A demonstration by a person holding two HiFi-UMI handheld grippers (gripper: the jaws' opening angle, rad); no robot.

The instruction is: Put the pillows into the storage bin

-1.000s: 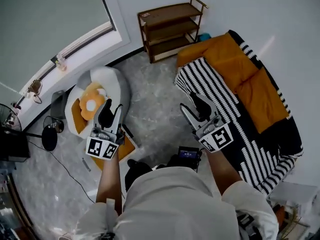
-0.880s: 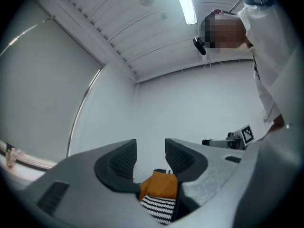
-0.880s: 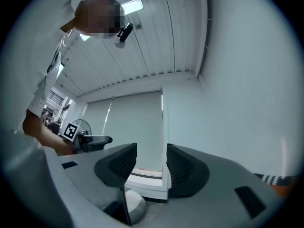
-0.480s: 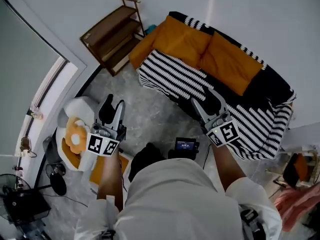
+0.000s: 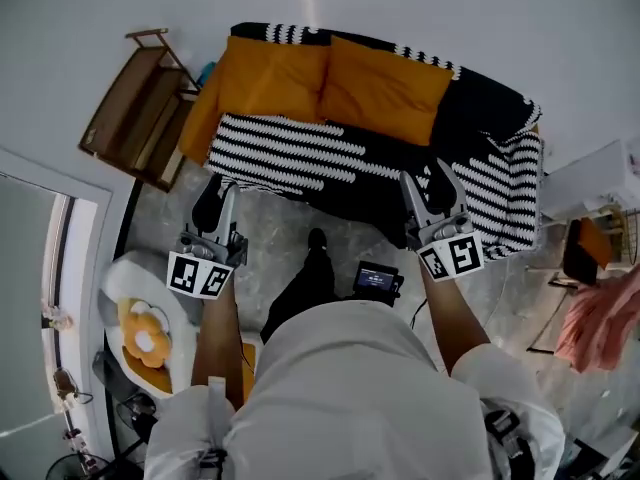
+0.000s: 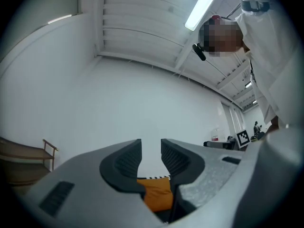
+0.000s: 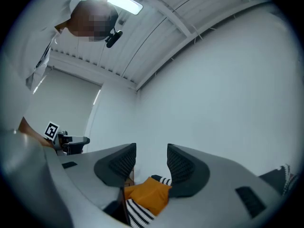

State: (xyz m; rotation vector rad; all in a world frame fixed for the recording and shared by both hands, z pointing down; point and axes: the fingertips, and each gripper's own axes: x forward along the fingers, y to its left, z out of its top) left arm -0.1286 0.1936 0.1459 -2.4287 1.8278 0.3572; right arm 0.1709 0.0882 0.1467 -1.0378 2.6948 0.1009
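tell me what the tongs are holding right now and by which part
Nothing is held. The left tongs have just been closing with nothing between the jaws; the right tongs stand open and empty.

Person's left tool [image 5: 214, 196], grey plastic, black ribbed pads, black-and-white marker cube: held out ahead on the extended left forearm [image 5: 216, 343]. Its jaws stand a narrow gap apart, have just been closing, and have nothing between them.

Person's right tool [image 5: 428, 180], same make: held out on the right forearm [image 5: 452, 318], jaws wider apart, empty. Both tilt slightly upward.
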